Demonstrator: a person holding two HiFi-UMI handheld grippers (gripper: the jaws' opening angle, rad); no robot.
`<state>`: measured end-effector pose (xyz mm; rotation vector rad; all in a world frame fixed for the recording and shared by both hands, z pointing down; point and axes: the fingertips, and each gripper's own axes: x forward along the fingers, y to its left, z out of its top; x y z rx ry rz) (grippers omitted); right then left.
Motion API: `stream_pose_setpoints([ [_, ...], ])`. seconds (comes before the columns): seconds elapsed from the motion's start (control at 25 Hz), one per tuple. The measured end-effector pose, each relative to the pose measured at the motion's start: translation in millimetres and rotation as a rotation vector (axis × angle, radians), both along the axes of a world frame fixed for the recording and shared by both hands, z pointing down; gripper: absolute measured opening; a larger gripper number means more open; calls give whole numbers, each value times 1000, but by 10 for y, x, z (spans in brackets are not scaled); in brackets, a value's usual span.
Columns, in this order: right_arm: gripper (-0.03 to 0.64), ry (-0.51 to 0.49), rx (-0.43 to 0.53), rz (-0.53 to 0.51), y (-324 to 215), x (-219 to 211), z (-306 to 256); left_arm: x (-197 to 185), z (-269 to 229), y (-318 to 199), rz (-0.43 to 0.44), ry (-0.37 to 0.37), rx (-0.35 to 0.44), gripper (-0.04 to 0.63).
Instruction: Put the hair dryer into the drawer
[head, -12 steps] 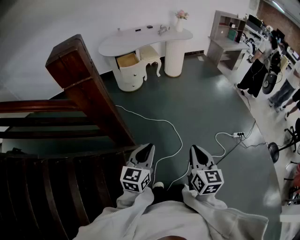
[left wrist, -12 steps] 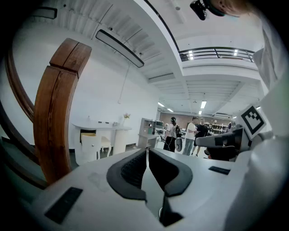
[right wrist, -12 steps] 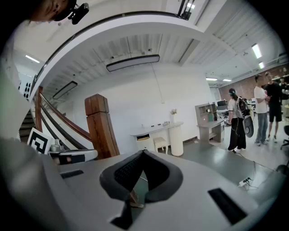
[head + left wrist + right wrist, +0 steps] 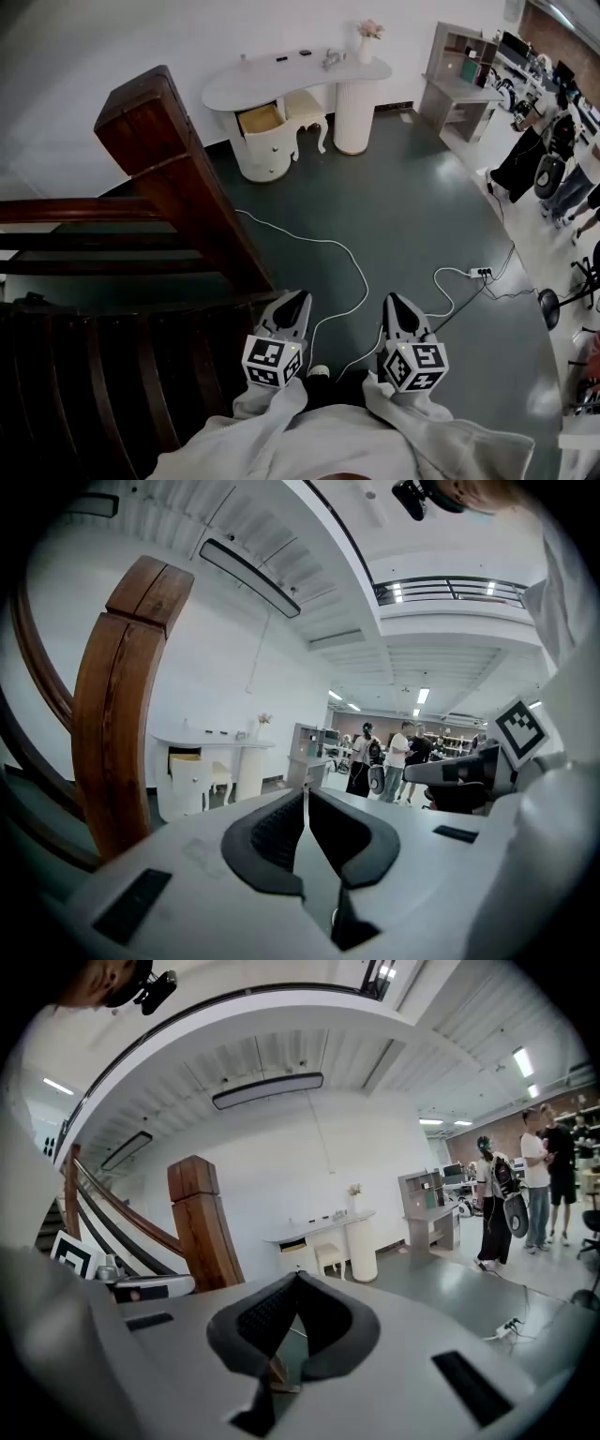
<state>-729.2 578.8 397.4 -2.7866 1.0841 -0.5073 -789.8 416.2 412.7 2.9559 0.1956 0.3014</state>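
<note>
The white vanity desk (image 4: 281,80) stands far off against the wall, its top drawer (image 4: 260,119) pulled open. A small grey object (image 4: 330,59) lies on the desktop; it is too small to tell whether it is the hair dryer. My left gripper (image 4: 293,302) and right gripper (image 4: 394,304) are held side by side close to my body, both shut and empty, pointing toward the desk. The left gripper (image 4: 305,790) has the desk (image 4: 211,745) beyond its jaws at the left. Over the right gripper (image 4: 295,1278), the desk (image 4: 323,1225) and its open drawer (image 4: 292,1242) show straight ahead.
A dark wooden newel post (image 4: 159,122) and stair rails fill the left. A white cable (image 4: 328,246) runs across the grey floor to a power strip (image 4: 481,272). A stool (image 4: 305,105) sits by the desk, a shelf unit (image 4: 459,66) at the right. People (image 4: 562,159) stand far right.
The head view has shifted slightly, so the desk sits a little further right in the picture. Both grippers keep their place and stay shut. A person at the far right has moved on.
</note>
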Motion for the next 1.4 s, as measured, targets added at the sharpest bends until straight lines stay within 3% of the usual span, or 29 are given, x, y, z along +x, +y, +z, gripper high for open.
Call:
stream_pose_setpoints([
  [0.36, 49, -34, -14, 74, -122, -60, 231, -84, 200, -240, 15, -45, 2, 26],
  [0.64, 49, -4, -18, 69, -362, 283, 158, 189, 174, -477, 4, -42, 7, 26],
  [1.04, 49, 6, -14, 29, -641, 1215, 170, 1163, 165, -728, -14, -27, 20, 26],
  [1.4, 49, -8, -10, 2, -922, 2339, 131, 2272, 95, -977, -17, -32, 28, 26],
])
